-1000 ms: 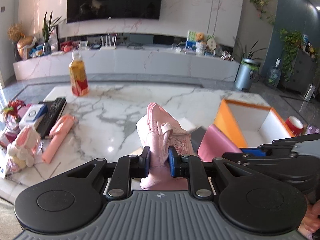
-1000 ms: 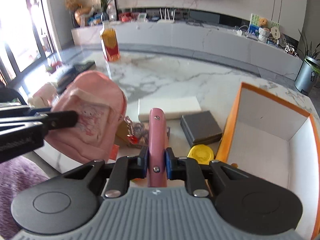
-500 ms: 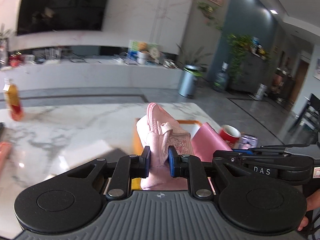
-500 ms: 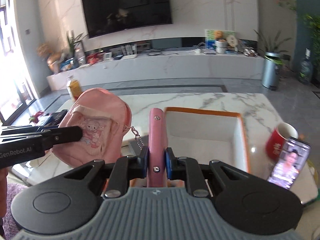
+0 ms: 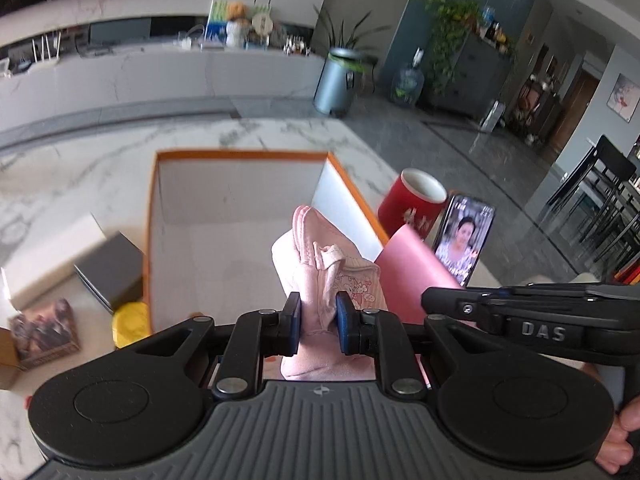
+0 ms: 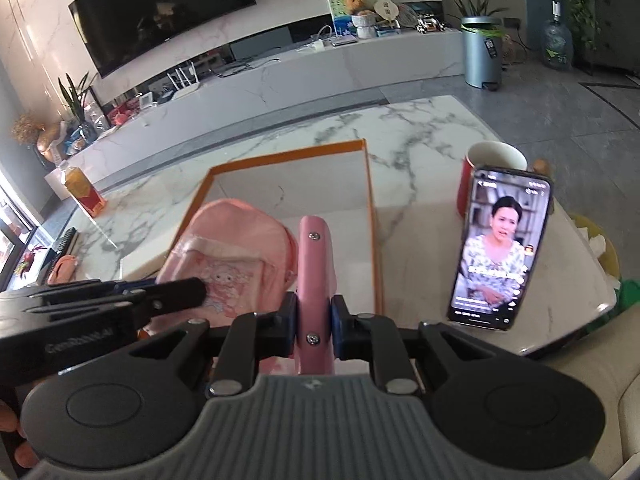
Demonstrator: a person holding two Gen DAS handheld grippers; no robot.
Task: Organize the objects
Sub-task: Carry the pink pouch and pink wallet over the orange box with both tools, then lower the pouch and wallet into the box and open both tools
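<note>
The orange-rimmed box (image 5: pixel 240 216) shows only bare white floor. Above it, the left gripper (image 5: pixel 317 322) pinches a pink backpack (image 5: pixel 320 264); the right gripper (image 6: pixel 314 328) clamps a pink case (image 6: pixel 316 276).

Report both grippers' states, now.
Left gripper: shut on the pink backpack.
Right gripper: shut on the pink flat case.

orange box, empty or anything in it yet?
Empty, as far as shown. The orange box shows a bare white floor; the pink pouch hangs in the left claw, hiding part of it.
</note>
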